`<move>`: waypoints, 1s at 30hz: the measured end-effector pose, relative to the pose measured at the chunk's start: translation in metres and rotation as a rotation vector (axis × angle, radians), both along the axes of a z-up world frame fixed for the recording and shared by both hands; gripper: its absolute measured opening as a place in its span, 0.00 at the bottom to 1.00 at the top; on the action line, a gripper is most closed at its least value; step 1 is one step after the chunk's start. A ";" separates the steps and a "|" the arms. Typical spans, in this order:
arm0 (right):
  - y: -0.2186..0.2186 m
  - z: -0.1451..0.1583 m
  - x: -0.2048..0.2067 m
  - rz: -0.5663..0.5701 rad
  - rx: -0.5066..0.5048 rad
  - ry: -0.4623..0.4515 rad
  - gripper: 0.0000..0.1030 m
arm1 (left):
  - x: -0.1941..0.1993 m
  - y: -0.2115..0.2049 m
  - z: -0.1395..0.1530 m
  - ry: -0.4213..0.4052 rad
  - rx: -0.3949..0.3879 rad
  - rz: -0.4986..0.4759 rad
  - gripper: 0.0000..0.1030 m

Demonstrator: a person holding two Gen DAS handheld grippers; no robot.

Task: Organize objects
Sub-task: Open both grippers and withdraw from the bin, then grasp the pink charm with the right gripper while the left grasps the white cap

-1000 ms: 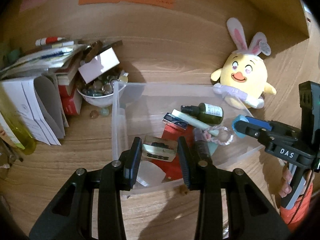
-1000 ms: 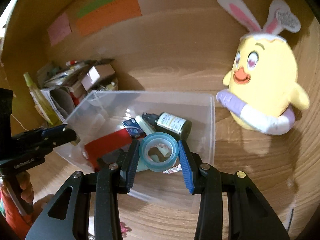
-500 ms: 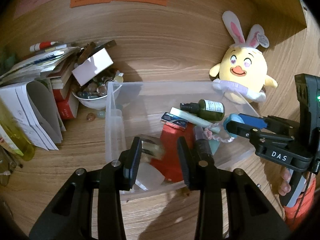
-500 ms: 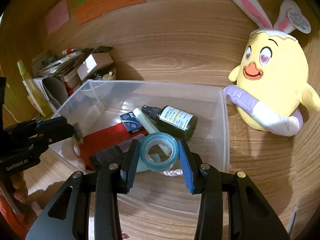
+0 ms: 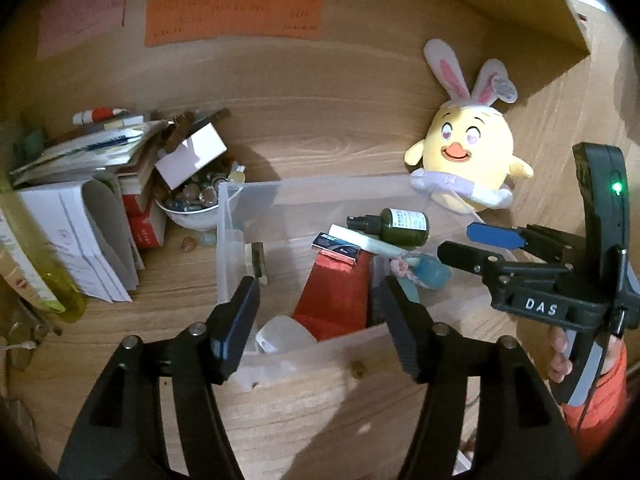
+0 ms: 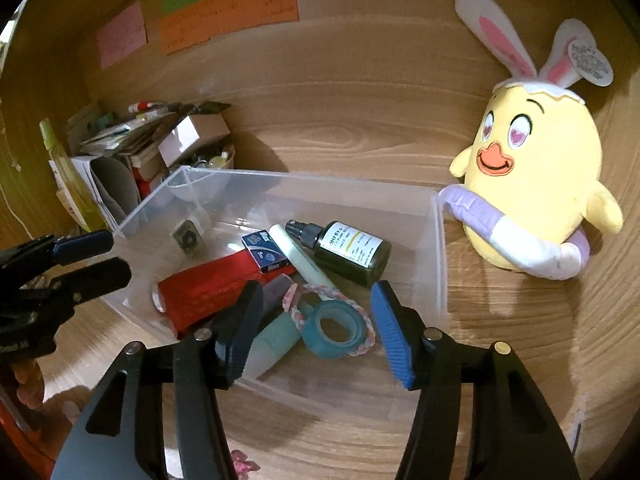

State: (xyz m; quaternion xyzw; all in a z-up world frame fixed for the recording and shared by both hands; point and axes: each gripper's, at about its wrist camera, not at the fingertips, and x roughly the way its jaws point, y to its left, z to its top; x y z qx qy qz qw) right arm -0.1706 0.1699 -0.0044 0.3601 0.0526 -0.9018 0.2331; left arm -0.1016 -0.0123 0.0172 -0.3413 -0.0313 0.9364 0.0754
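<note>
Left tool (image 5: 318, 312) and right tool (image 6: 316, 330) jaws just opened, both empty; tape roll (image 6: 334, 330) lying in clear bin (image 6: 438, 248).

Light wooden desk (image 6: 360, 120): clear plastic bin (image 6: 438, 264), yellow bunny-eared plush chick (image 6: 532, 184), white bowl of pebbles (image 5: 188, 216), stacked papers (image 5: 80, 232).

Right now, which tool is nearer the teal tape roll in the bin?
Right. The right tool, open, sits directly above the teal tape roll, which lies loose in the bin. The left tool, also open, hangs over the bin's opposite end.
</note>
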 end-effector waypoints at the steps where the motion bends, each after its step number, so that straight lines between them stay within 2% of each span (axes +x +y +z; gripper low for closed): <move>1: 0.001 0.002 0.002 0.000 -0.002 0.002 0.53 | 0.004 0.000 0.001 0.002 -0.004 -0.002 0.61; 5: 0.008 0.006 0.013 0.001 -0.009 0.010 0.57 | 0.024 -0.002 0.005 0.016 -0.018 -0.006 0.61; 12: 0.024 0.009 0.041 -0.004 -0.007 0.008 0.57 | 0.057 -0.008 0.001 0.010 -0.046 0.005 0.65; 22: 0.034 0.003 0.079 0.016 0.012 -0.006 0.57 | 0.101 -0.010 -0.025 -0.060 -0.073 0.005 0.65; 30: 0.039 -0.018 0.096 0.021 0.002 -0.066 0.57 | 0.129 -0.020 -0.053 -0.133 -0.031 0.034 0.65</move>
